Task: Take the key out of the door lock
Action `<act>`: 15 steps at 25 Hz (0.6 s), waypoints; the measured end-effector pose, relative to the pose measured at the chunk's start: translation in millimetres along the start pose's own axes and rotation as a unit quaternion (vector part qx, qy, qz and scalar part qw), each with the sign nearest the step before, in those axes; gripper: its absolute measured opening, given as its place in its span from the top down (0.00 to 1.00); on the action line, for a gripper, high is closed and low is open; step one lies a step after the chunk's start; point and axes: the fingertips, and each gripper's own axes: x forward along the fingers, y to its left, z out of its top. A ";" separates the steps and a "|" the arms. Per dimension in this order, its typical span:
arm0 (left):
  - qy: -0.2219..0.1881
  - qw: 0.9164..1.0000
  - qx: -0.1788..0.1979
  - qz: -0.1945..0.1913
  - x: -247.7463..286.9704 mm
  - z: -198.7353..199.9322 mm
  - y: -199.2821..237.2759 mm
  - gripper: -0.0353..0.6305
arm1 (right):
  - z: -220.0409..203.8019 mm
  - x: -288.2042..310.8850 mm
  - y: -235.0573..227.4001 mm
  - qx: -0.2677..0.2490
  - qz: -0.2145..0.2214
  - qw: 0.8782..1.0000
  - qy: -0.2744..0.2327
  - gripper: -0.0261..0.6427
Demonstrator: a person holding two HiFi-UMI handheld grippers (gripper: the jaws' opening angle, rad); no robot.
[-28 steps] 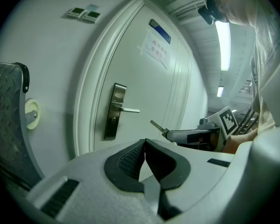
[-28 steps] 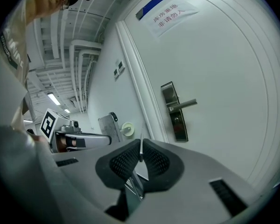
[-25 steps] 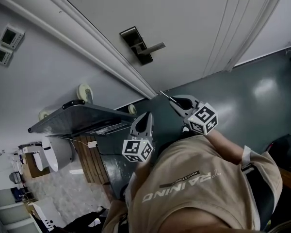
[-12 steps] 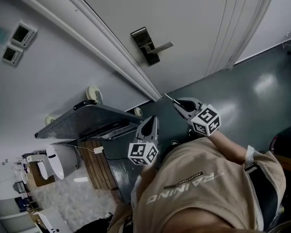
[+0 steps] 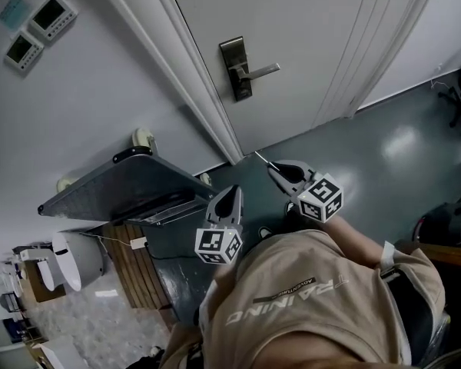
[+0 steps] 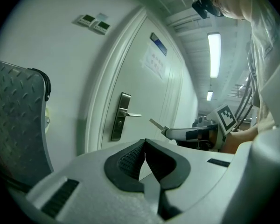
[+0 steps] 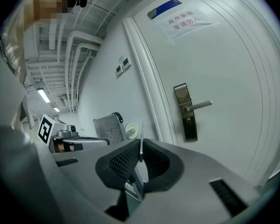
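The door lock (image 5: 235, 69) is a dark metal plate with a lever handle on the white door (image 5: 307, 21); it also shows in the left gripper view (image 6: 118, 116) and the right gripper view (image 7: 185, 112). My right gripper (image 5: 276, 168) is shut on a thin metal key (image 5: 261, 157), whose blade sticks up between the pads (image 7: 141, 136). The key is well clear of the lock, low in front of the door. My left gripper (image 5: 234, 191) is shut and holds nothing (image 6: 144, 143), just left of the right one.
A metal cart with a chequer-plate deck (image 5: 123, 183) stands on castors against the wall left of the door frame. Two wall panels (image 5: 34, 25) hang higher up. A dark bag (image 5: 449, 225) lies at the right; dark floor stretches below the door.
The head view has swung, so the door and lock now stand more upright in the picture. Both grippers keep their places, and the key stays in the right one.
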 end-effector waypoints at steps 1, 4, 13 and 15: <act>0.000 1.000 0.005 -0.004 -2.1 -0.7 0.1 0.93 | -0.7 -0.8 2.9 0.002 -0.004 1.000 -0.002 0.92; -0.002 1.000 0.019 -0.017 -5.8 0.4 0.5 0.93 | 0.6 -4.2 8.0 0.002 -0.020 1.000 -0.008 0.92; -0.025 1.000 0.015 -0.006 -19.2 6.0 5.5 0.93 | 7.0 -4.5 18.6 -0.018 -0.020 1.000 -0.010 0.92; -0.021 1.000 0.012 -0.001 -24.5 4.5 8.7 0.93 | 10.1 -0.3 22.5 -0.018 -0.015 1.000 -0.013 0.92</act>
